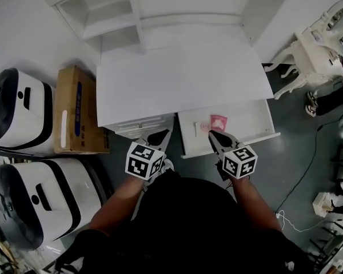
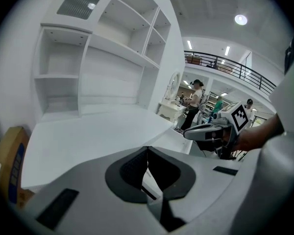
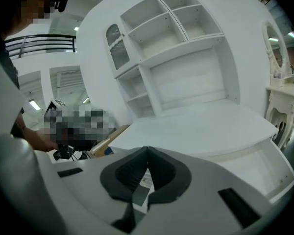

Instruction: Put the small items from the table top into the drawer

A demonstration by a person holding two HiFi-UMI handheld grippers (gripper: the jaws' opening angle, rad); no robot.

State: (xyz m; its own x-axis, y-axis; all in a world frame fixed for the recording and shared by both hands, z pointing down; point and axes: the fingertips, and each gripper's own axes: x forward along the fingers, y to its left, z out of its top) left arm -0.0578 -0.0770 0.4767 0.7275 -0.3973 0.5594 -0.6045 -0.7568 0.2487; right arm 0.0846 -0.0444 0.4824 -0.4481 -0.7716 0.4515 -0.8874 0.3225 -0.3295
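Indistinct pink item (image 1: pixel 218 122) in drawer (image 1: pixel 248 117)

Even, diffuse indoor light fills all three views, and shadows are soft. In the head view the flat white desk top (image 1: pixel 183 79) is bright enough that its surface shows almost no texture, while the person's black top (image 1: pixel 188 221) is a near-featureless dark mass. The left gripper view shows a round white ceiling lamp (image 2: pixel 241 19) blown out to a glaring disc. Both gripper views are strongly fisheye: shelf lines bow, and black vignetting fills the corners. Close to the lens, the left gripper (image 2: pixel 148 148) and right gripper (image 3: pixel 148 148) look soft. Mosaic patches cover parts of the right gripper view's left side.
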